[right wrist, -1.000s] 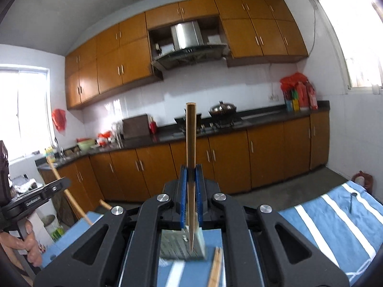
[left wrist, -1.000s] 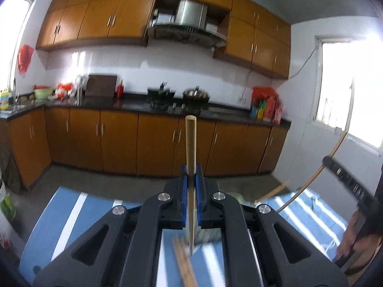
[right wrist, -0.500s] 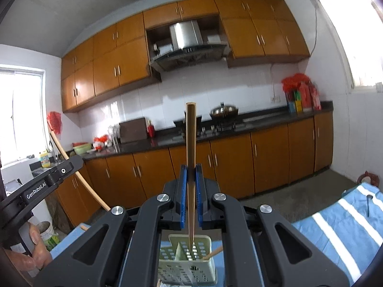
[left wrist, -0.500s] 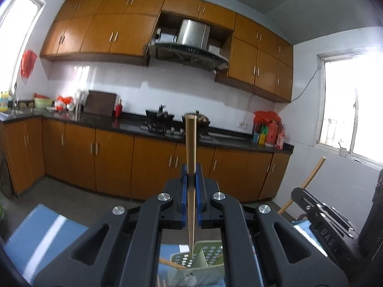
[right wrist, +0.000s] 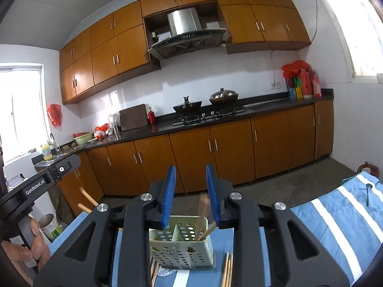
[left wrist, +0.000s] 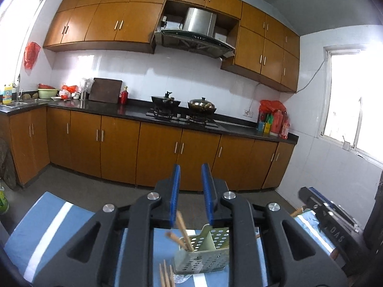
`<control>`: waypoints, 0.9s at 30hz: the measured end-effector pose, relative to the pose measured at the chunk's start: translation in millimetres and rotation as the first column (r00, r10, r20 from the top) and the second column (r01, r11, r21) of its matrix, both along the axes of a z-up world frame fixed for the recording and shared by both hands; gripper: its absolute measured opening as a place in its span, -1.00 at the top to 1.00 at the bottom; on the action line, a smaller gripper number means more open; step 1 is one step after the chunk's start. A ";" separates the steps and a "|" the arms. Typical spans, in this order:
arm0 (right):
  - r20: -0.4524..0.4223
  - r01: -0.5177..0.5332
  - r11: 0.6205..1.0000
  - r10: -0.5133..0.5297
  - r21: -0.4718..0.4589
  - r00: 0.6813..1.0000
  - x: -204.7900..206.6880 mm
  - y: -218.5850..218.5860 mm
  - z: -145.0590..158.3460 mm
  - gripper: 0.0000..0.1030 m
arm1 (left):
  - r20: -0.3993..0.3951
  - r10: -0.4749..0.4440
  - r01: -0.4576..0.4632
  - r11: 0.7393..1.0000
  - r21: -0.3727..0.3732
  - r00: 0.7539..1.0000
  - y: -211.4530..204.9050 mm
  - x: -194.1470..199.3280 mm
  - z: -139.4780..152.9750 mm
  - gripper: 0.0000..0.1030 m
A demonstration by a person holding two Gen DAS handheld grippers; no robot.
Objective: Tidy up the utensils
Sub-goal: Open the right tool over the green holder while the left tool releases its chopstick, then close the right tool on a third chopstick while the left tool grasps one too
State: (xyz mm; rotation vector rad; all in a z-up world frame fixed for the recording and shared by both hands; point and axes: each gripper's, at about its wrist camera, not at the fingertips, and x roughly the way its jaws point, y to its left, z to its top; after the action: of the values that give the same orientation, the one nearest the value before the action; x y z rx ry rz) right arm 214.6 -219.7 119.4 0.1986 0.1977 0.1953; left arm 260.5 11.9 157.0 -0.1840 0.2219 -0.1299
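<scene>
Now both my left gripper (left wrist: 190, 192) and my right gripper (right wrist: 191, 195) hang spread wide and carrying nothing above the green perforated holder (right wrist: 180, 244), which stands on the blue striped cloth (right wrist: 335, 217). A few chopsticks (right wrist: 203, 222) lean inside one compartment of it, blurred in both views, so I judge this the release step of dropping a stick into the caddy. More loose chopsticks (left wrist: 165, 273) lie flat on the cloth just beside the holder's base, so the next move, as I judge it, calls for lowering one pair of fingers to the cloth, closing on a single stick and standing it in the same compartment.
</scene>
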 end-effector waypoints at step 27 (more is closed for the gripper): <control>-0.654 -0.092 0.995 0.049 -0.032 0.755 -14.1 -11.1 -207.0 0.72 | -0.558 -0.041 0.071 0.997 0.032 0.829 24.9 -62.2 -205.7 0.43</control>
State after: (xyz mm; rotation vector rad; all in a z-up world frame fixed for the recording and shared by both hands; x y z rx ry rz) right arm 200.6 -230.8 -87.5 0.1908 0.9177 0.1883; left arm 198.3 36.7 -48.7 -0.1606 0.8188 -0.1265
